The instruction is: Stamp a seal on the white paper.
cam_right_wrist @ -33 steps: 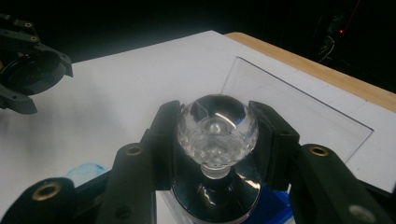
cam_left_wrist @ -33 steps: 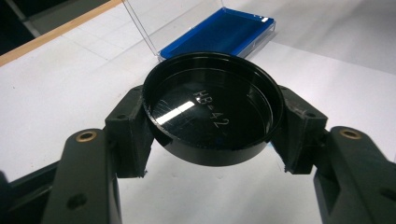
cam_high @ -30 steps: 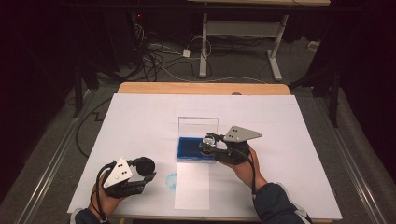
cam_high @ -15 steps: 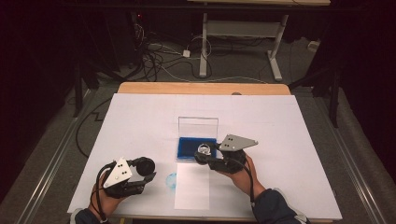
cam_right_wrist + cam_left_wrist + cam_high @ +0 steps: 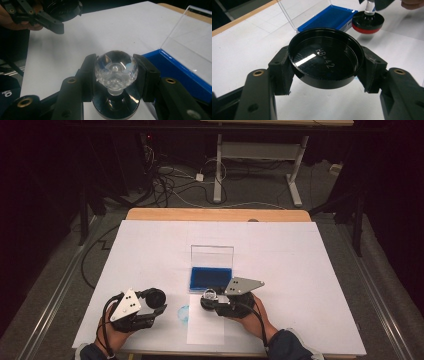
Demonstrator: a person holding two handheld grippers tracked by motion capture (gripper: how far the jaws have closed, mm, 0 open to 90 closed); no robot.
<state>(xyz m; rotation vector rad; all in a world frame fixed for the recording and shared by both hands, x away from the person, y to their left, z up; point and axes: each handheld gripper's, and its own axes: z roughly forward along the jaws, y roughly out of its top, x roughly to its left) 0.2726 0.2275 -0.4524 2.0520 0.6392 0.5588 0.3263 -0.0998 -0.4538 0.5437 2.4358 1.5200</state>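
A round stamp (image 5: 367, 21) with a black body, a red base and a clear faceted knob (image 5: 116, 68) hangs low over the white sheet (image 5: 205, 330), just in front of the blue ink pad (image 5: 210, 276). My right gripper (image 5: 212, 297) is shut on the knob; whether the base touches the paper I cannot tell. My left gripper (image 5: 325, 67) is shut on the stamp's round black cap (image 5: 325, 61), held level near the table's front left (image 5: 154, 297). A faint blue round print (image 5: 184, 314) lies between the two grippers.
The ink pad's case (image 5: 180, 75) has its clear lid (image 5: 212, 256) standing upright behind it. White paper covers the wooden table (image 5: 215, 214). The floor beyond holds cables and a desk frame (image 5: 255, 150).
My right gripper has carried the stamp off the blue ink pad, toward the person and down over the white sheet. The left gripper and the cap have stayed where they were.
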